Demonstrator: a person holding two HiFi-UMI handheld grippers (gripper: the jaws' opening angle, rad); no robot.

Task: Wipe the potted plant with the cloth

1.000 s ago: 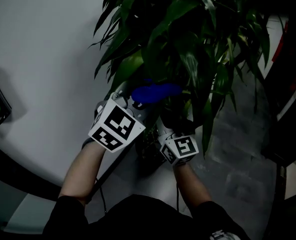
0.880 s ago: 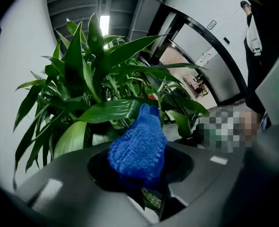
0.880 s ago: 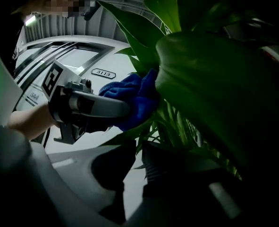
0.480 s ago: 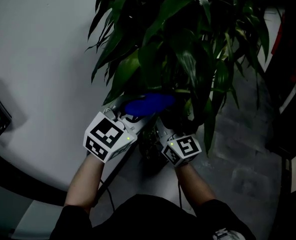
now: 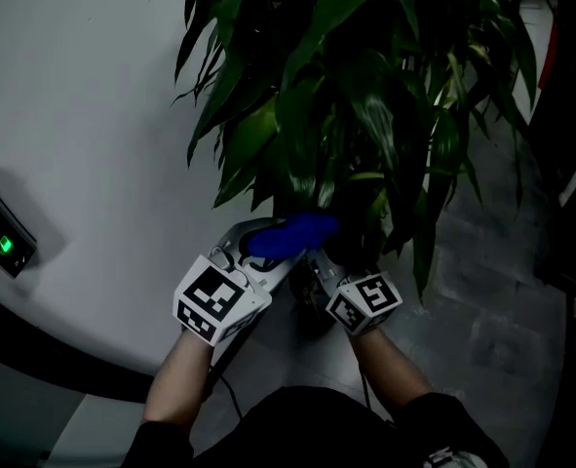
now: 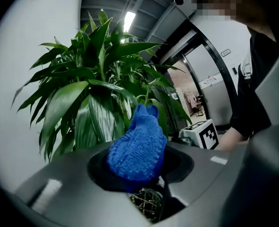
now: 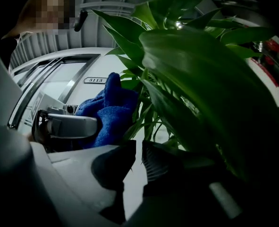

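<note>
The potted plant [image 5: 356, 96] fills the upper middle of the head view with long dark green leaves. A blue knitted cloth [image 5: 297, 232] sits at the base of the leaves, and my left gripper [image 5: 273, 250] is shut on it. In the left gripper view the cloth [image 6: 137, 148] bulges up between the jaws, with broad leaves [image 6: 89, 112] right behind it. My right gripper [image 5: 319, 263] is beside it on the right, under the foliage. Its jaws [image 7: 139, 162] stand shut to a thin slit with nothing seen between them, and a large leaf [image 7: 196, 84] hangs just above.
A white curved wall [image 5: 83, 115] lies left of the plant, with a keypad showing a green light [image 5: 5, 244]. Grey floor tiles [image 5: 482, 291] are at the right, beside a dark object with a red edge [image 5: 572, 144]. Tangled dry matter [image 6: 146, 203] shows below the left jaws.
Both grippers and the blue cloth have come lower in the head view, down from the leaves toward the plant's base. The left gripper's marker cube has tilted and dropped. The head view itself has shifted a little.
</note>
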